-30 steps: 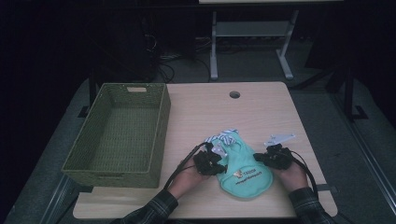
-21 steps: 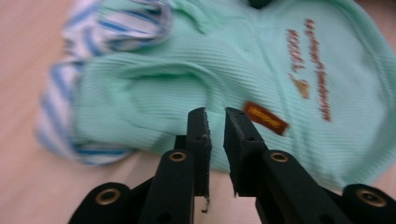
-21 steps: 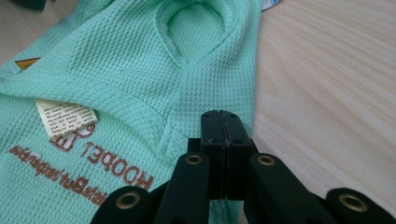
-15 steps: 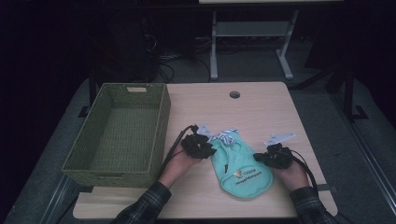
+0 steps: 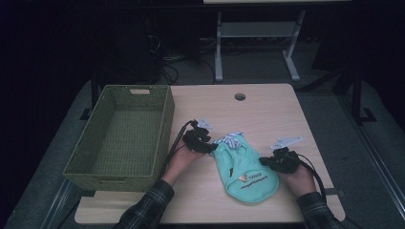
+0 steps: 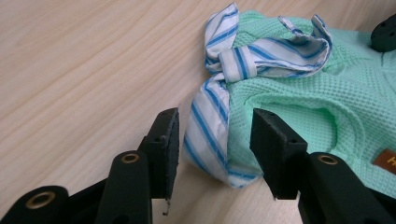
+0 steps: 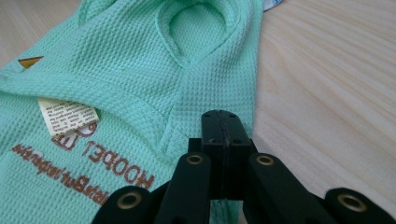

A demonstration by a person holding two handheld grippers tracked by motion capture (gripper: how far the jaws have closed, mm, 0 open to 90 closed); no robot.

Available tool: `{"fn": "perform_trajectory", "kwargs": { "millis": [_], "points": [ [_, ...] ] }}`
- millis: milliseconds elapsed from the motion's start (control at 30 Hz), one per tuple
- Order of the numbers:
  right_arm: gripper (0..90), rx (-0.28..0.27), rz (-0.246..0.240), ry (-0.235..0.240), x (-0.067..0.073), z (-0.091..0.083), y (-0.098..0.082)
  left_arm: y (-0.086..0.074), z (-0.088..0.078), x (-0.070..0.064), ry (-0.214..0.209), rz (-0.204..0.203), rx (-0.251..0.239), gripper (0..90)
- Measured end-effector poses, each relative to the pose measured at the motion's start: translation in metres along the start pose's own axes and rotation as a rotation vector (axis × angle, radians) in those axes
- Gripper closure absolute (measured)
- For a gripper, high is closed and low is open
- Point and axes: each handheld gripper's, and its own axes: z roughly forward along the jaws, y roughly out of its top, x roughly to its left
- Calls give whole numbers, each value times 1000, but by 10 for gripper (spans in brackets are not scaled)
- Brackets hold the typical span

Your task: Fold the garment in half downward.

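On table (image 5: 267, 107): one mint garment (image 5: 248, 174) printed "HOOPET"; right gripper (image 7: 223, 130) clamped on its edge; left gripper (image 6: 215, 149) jaws just opening, apart around striped collar (image 6: 210, 116); one basket (image 5: 76, 164).

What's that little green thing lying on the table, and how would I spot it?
Start at the wooden table and look right of the big woven basket. Between the person's two hands lies a small mint-green waffle-knit garment, flat on the wood. Its blue-and-white striped collar and brown printed lettering set it apart.
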Motion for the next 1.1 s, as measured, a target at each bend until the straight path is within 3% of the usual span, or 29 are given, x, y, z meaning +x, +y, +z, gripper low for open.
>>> {"fn": "perform_trajectory", "kwargs": {
  "millis": [233, 400, 600, 700, 900, 1100],
  "points": [
    [895, 0, 0, -3, 0, 0, 0, -5, 13, 1, -20, 8, 48, 543],
    [895, 1, -4, -3, 1, 0, 0, -6, 16, -2, -8, 31, 66, 604],
    [896, 12, -8, 3, 1, -1, 1, -7, 16, -4, 12, 43, 68, 752],
    [897, 10, -17, -9, 2, -3, 4, -6, 16, -5, 19, 51, 73, 780],
    [897, -49, -14, 35, 14, -7, 15, -6, 16, -5, 22, 54, 74, 797],
    [897, -74, -35, 101, 30, 5, 29, -6, 16, -6, 29, 63, 76, 800]
  ]
}}
